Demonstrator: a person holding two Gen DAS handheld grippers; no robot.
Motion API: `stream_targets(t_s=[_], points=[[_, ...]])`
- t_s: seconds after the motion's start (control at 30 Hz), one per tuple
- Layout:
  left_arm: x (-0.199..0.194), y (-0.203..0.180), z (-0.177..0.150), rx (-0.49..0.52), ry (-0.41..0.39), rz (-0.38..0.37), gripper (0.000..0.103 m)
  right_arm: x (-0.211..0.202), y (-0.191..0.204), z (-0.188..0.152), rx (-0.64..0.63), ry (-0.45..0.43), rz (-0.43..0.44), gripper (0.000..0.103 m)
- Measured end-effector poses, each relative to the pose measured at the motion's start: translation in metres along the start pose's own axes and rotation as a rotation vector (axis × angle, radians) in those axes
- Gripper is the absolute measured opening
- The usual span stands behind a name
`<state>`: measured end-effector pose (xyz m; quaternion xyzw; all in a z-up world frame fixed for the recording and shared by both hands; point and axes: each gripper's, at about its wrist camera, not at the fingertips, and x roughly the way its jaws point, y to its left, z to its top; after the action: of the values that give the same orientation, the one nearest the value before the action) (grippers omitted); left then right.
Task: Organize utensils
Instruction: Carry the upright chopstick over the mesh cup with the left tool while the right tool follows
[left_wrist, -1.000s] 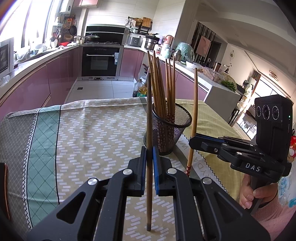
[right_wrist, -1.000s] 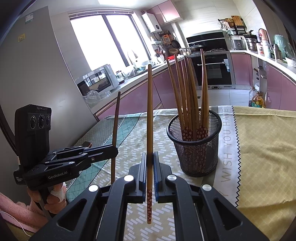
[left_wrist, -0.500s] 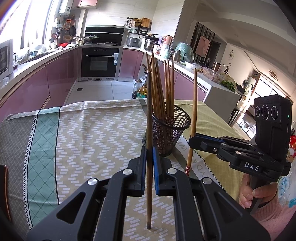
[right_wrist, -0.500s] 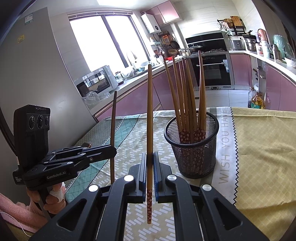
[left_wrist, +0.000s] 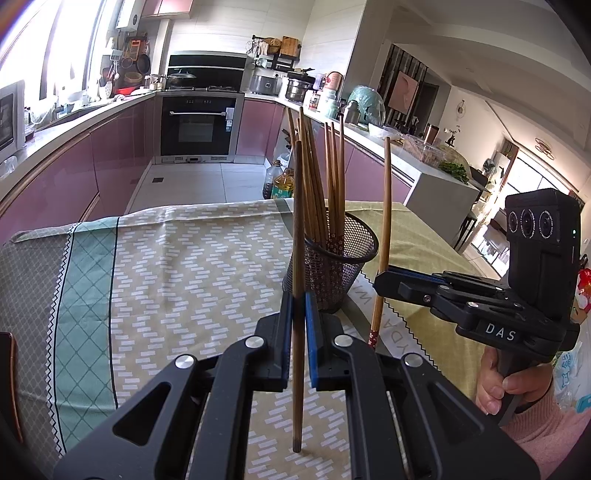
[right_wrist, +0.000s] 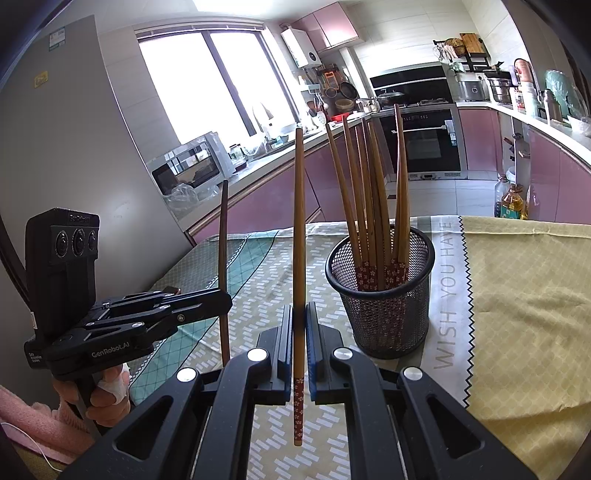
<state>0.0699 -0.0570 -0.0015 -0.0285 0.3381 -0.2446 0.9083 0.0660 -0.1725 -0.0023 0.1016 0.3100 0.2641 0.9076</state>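
A black mesh holder (left_wrist: 332, 273) (right_wrist: 384, 302) stands on the patterned tablecloth (left_wrist: 184, 277) with several wooden chopsticks (left_wrist: 325, 184) (right_wrist: 369, 206) upright in it. My left gripper (left_wrist: 298, 299) (right_wrist: 225, 297) is shut on a dark brown chopstick (left_wrist: 297, 221) (right_wrist: 222, 229), held upright just left of the holder. My right gripper (right_wrist: 299, 314) (left_wrist: 380, 280) is shut on a lighter chopstick (right_wrist: 299, 221) (left_wrist: 384, 221) whose red flowered end points down, just in front of the holder. Both held chopsticks hang above the cloth, outside the holder.
A dark flat object (left_wrist: 7, 384) lies at the table's left edge. Beyond the far table edge are oil bottles (left_wrist: 282, 181) on the floor, pink cabinets and an oven (left_wrist: 199, 125). A yellow cloth section (right_wrist: 517, 295) covers the table's right side.
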Motion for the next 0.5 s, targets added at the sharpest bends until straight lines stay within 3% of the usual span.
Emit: stream_targets(t_s=[0.5], points=[[0.0008, -0.0026, 0.0047, 0.002, -0.003, -0.004, 0.008, -0.0021, -0.0002, 0.0005, -0.001, -0.004, -0.001, 0.006]])
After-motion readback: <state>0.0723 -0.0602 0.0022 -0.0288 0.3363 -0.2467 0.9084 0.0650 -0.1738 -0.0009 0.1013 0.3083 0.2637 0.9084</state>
